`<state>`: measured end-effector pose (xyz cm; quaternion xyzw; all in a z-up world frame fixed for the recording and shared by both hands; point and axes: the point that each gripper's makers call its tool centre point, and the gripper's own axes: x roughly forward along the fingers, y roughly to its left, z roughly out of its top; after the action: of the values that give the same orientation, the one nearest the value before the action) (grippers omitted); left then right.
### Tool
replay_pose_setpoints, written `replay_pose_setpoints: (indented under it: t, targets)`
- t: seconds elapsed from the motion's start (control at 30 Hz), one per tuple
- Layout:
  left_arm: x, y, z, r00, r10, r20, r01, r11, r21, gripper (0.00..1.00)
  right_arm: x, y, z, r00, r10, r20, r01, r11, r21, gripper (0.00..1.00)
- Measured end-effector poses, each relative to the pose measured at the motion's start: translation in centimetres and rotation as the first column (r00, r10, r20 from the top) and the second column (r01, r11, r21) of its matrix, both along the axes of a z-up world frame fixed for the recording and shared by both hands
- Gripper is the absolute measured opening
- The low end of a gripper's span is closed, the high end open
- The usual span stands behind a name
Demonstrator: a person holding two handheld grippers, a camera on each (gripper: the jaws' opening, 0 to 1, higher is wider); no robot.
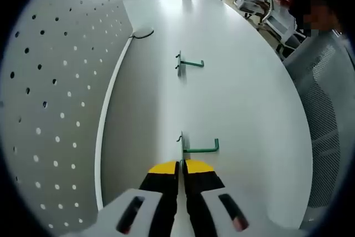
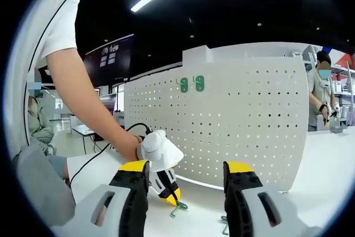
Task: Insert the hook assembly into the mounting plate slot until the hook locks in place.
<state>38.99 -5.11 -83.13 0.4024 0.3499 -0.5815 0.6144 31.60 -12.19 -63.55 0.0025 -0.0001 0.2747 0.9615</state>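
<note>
Left gripper view: left hand-held gripper (image 1: 181,166), jaws together on the back plate of a green hook (image 1: 198,147) lying on the white desk (image 1: 244,115). A second green hook (image 1: 188,64) lies farther along the desk, untouched. White pegboard (image 1: 55,98) stands alongside.

Right gripper view: right hand-held gripper (image 2: 186,177), jaws apart, empty. Two green hooks (image 2: 191,84) already hang on the pegboard (image 2: 238,120). Judged: grasp under way; lift, insertion and locking remain.
</note>
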Motion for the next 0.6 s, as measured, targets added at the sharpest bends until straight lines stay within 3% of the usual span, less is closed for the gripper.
replay_pose_setpoints:
  t: [0.47, 0.6]
  targets:
    - [0.02, -0.03, 0.08, 0.999, -0.010, 0.042, 0.011, 1.000, -0.026, 0.02, 0.00, 0.09, -0.12, 1.000, 0.003, -0.006, -0.003, 1.000, -0.002, 0.52]
    - [-0.08, -0.64, 0.88, 0.999, 0.030, 0.030, -0.026, 0.992, -0.124, 0.02, 0.01, 0.04, -0.16, 1.000, 0.001, -0.008, -0.001, 1.000, -0.002, 0.52]
